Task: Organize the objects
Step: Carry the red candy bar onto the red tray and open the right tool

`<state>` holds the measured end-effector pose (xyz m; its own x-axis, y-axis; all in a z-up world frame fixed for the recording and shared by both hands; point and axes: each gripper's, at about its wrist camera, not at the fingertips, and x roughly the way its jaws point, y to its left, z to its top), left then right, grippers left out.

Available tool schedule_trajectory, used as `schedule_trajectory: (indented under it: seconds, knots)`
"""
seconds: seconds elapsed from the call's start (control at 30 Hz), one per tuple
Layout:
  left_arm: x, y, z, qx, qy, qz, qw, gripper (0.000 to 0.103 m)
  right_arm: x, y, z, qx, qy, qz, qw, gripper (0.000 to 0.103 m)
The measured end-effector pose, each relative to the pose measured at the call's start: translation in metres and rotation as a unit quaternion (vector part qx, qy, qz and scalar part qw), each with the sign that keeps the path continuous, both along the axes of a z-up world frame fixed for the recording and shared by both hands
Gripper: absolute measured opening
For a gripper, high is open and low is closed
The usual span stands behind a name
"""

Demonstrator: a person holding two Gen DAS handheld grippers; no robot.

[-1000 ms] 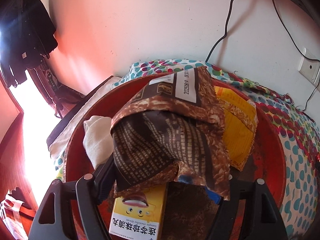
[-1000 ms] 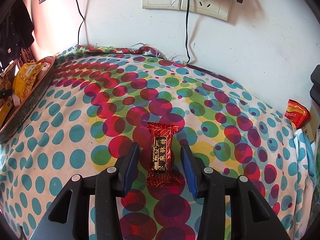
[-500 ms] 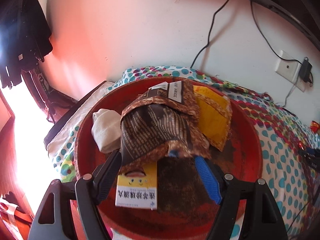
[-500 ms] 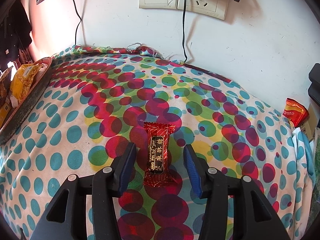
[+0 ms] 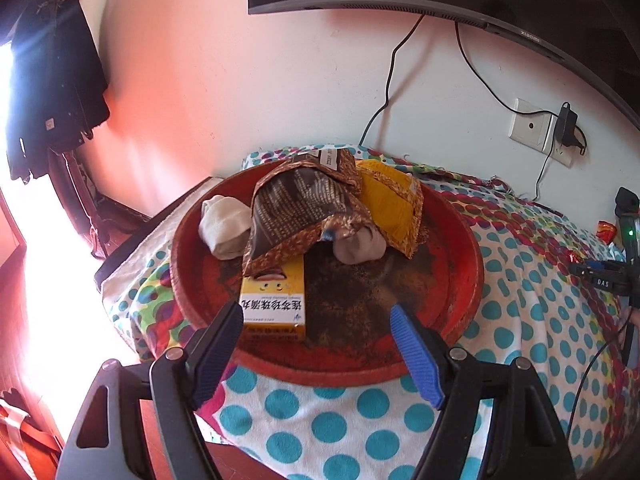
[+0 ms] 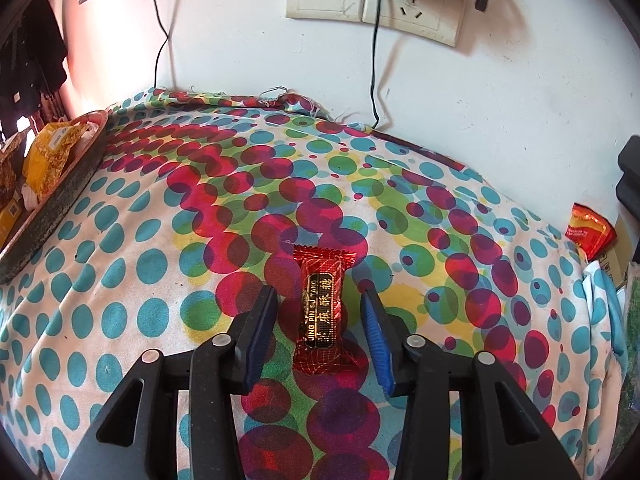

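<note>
A round red tray [image 5: 464,280] sits on the dotted cloth and holds a brown printed packet [image 5: 304,208], a yellow packet [image 5: 392,204], a yellow box [image 5: 276,300], a white sock [image 5: 224,224] and a grey sock [image 5: 360,244]. My left gripper [image 5: 316,322] is open and empty just in front of the tray's near rim. A red candy wrapper [image 6: 322,312] lies flat on the cloth. My right gripper [image 6: 320,294] is open with a finger on each side of the candy, not touching it. The tray's edge [image 6: 60,196] shows at the left of the right wrist view.
A wall with sockets [image 6: 372,4] and hanging cables [image 5: 384,96] runs behind the cloth. A monitor edge [image 5: 400,4] hangs above. A red packet [image 6: 590,232] and a box lie at the far right. The cloth's left edge [image 5: 120,280] drops off by the window.
My left gripper has let go of the brown packet and pulled back out of the tray. My right gripper has moved slightly forward along the candy and stays open.
</note>
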<state>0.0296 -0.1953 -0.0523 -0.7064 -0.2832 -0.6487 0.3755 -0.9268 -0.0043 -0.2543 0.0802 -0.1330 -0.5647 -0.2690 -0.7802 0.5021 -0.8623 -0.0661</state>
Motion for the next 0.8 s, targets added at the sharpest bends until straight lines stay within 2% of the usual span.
schedule_trajectory:
  seconds: [0.13, 0.23, 0.27, 0.5, 0.8]
  knots:
    - [0.011, 0.005, -0.01, -0.027, 0.001, -0.002, 0.9996, 0.078, 0.005, -0.007, 0.001, 0.018, 0.013, 0.008, 1.0, 0.03]
    - [0.018, 0.004, -0.016, -0.03, -0.002, -0.006, 0.9995, 0.078, 0.004, -0.006, 0.001, 0.004, 0.001, -0.006, 1.0, 0.024]
    - [0.02, 0.003, -0.018, -0.027, -0.001, -0.009, 0.9996, 0.078, 0.004, -0.007, 0.001, 0.004, -0.001, -0.012, 1.0, 0.017]
    - [0.028, 0.005, -0.016, -0.03, 0.018, -0.024, 0.9991, 0.078, 0.021, -0.023, 0.005, 0.025, 0.003, -0.026, 0.999, 0.017]
    - [0.031, 0.016, -0.012, -0.027, 0.023, -0.053, 0.9979, 0.078, 0.057, -0.055, 0.03, -0.003, 0.02, -0.006, 1.0, 0.017]
